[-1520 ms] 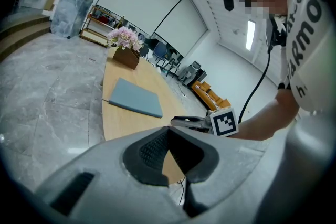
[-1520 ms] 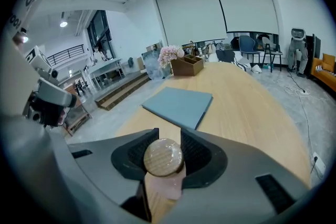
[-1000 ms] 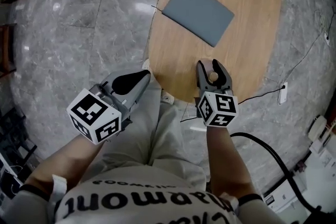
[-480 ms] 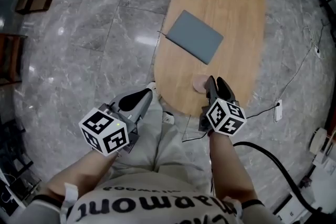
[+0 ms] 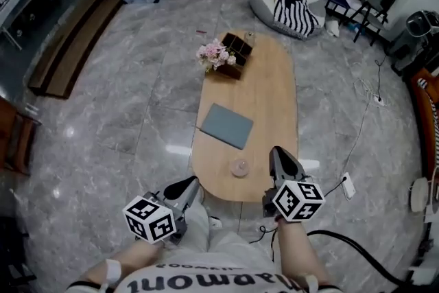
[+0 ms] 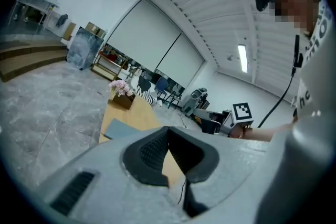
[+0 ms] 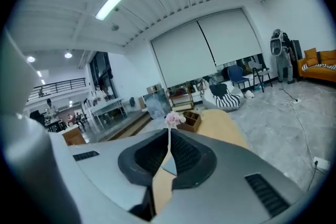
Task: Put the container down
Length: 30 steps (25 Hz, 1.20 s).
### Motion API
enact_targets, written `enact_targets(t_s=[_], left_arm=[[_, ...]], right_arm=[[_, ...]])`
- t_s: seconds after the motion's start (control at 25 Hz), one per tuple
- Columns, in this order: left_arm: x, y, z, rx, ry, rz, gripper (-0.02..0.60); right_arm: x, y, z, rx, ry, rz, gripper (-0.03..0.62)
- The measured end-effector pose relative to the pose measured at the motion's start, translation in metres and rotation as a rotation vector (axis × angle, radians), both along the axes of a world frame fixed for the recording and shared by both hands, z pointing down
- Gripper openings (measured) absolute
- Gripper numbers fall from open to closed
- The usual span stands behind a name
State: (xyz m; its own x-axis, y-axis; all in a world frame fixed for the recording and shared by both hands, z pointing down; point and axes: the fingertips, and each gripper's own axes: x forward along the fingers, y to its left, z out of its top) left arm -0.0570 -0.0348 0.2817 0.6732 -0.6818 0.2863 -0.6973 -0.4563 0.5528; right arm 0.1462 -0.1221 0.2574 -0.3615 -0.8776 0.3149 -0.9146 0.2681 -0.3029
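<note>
Table's [image 5: 274, 99] container [image 5: 239, 167] seems beside empty, just-closed right gripper [image 5: 278, 156].

Smooth, satin, fine grain on oval light-wood worktop [image 5: 274, 113]. Polished & glossy w/ light glare: grey veined stone-look floor [image 5: 130, 99]. Matt: flat grey rectangular pad [image 5: 227, 125], material unclear. Transparent, shiny: small round clear container [image 5: 239, 167], glass or plastic, can't tell. Matt, wood-look: dark brown compartment box [image 5: 236, 46]. Soft cloth: black-and-white striped throw [image 5: 296, 14] on pale round seat [image 5: 264, 3]. Matt, slightly grainy light grey plastic shell on left gripper [image 6: 168, 129]; its fingers [image 6: 152, 152] black, ribbed, rubber-like.
</note>
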Motion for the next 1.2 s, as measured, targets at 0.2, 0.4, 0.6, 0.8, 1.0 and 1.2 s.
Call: enact_targets(t_s=[0.2,0.4,0.6,0.8,1.0,1.2], left_arm=[[0.001,0.001,-0.101,0.217,0.066,-0.042,0.015],[0.016,0.018,-0.187,0.385,0.06,0.145,0.014],[0.006,0.04,-0.235,0.483,0.094,0.178,0.014],[-0.014,0.073,-0.264,0.564,0.11,0.211,0.014],[-0.049,0.118,-0.271,0.551,0.093,0.245,0.015],[-0.084,0.166,-0.266,0.545,0.101,0.238,0.014]], right_arm=[[-0.002,0.04,-0.104,0.122,0.007,-0.11,0.02],[-0.004,0.071,-0.203,0.297,-0.016,-0.126,0.02],[-0.011,0.109,-0.262,0.42,0.051,-0.107,0.018],[-0.015,0.155,-0.275,0.415,0.068,-0.016,0.015],[-0.043,0.201,-0.262,0.372,0.069,0.031,0.014],[-0.071,0.253,-0.249,0.347,0.093,0.059,0.014]])
